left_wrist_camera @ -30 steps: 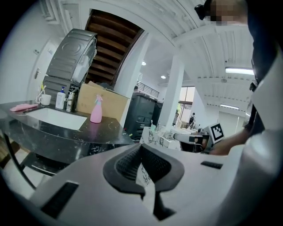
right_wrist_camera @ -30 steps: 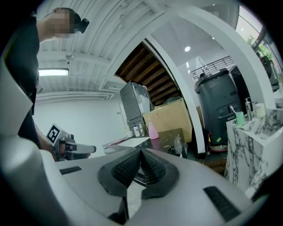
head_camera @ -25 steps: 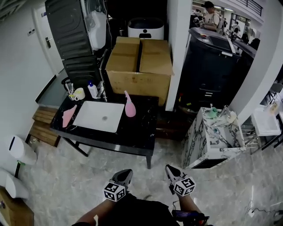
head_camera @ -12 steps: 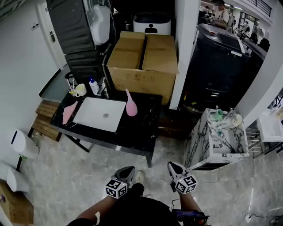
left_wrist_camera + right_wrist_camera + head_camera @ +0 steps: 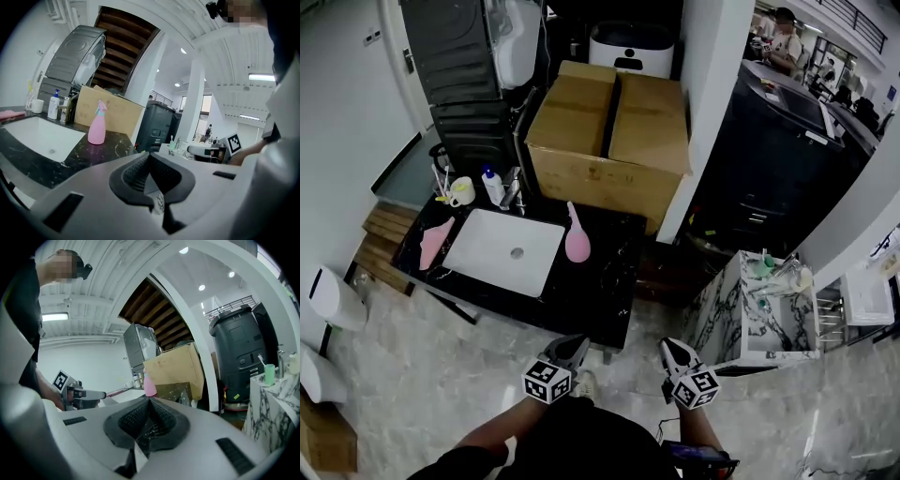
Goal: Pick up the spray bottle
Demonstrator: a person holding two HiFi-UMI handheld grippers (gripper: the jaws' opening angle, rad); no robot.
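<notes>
The pink spray bottle (image 5: 577, 240) stands upright on the black marble counter (image 5: 600, 300), just right of the white sink (image 5: 501, 256). It also shows in the left gripper view as a pink spray bottle (image 5: 97, 129) and, small and far off, in the right gripper view (image 5: 150, 386). My left gripper (image 5: 571, 345) is shut and empty, close to the counter's front edge and well short of the bottle. My right gripper (image 5: 668, 349) hangs beside it over the floor, jaws together and holding nothing.
A large cardboard box (image 5: 610, 133) stands behind the counter. A soap bottle (image 5: 493, 187), a cup (image 5: 462, 192) and a pink cloth (image 5: 433, 243) sit around the sink. A white marble cabinet (image 5: 757, 314) is to the right, and a white pillar (image 5: 703, 112) rises beyond.
Both grippers have moved forward toward the counter, side by side. The counter's front edge now lies just ahead of the left gripper. The jaws stayed shut.
</notes>
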